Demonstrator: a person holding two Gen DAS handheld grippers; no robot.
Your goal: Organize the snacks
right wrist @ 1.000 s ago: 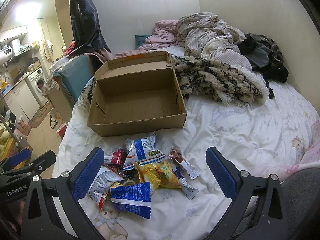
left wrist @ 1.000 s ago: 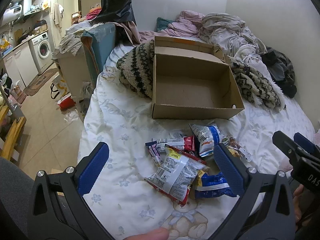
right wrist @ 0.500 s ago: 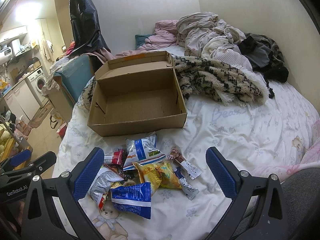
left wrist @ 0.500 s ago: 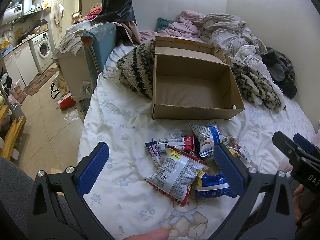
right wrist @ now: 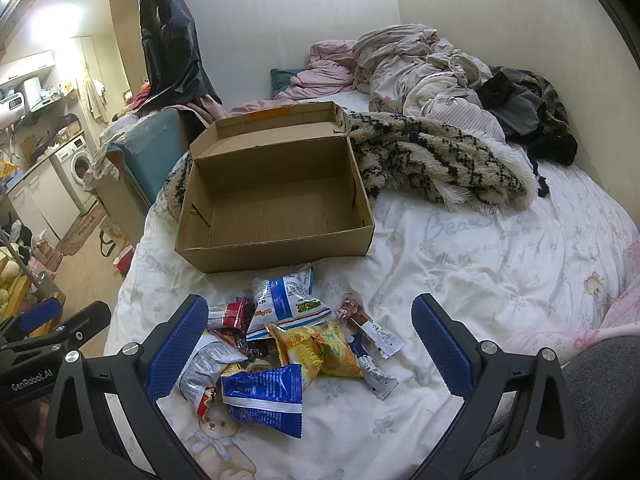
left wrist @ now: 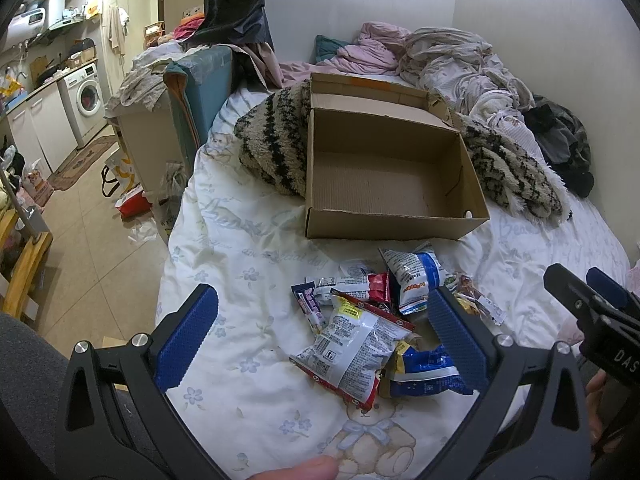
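Several snack packets lie in a loose pile on the white bedspread: a silver bag (left wrist: pixel 352 348), a blue bag (right wrist: pixel 262 398), a yellow bag (right wrist: pixel 316 348), a white-and-blue bag (right wrist: pixel 286 300) and small bars (right wrist: pixel 372 330). Behind the pile an empty cardboard box (left wrist: pixel 384 178) (right wrist: pixel 276 204) stands with its lid folded back. My left gripper (left wrist: pixel 324 336) hangs open over the pile's near left side, holding nothing. My right gripper (right wrist: pixel 310 344) is open above the pile, also holding nothing. Each gripper shows at the edge of the other's view.
A shaggy black-and-cream blanket (right wrist: pixel 432 164) lies behind and beside the box. Crumpled clothes (right wrist: pixel 424 72) are heaped at the head of the bed. The bed's left edge (left wrist: pixel 176 232) drops to a tiled floor with a teal chair (left wrist: pixel 200 92) and a washing machine (left wrist: pixel 86 96).
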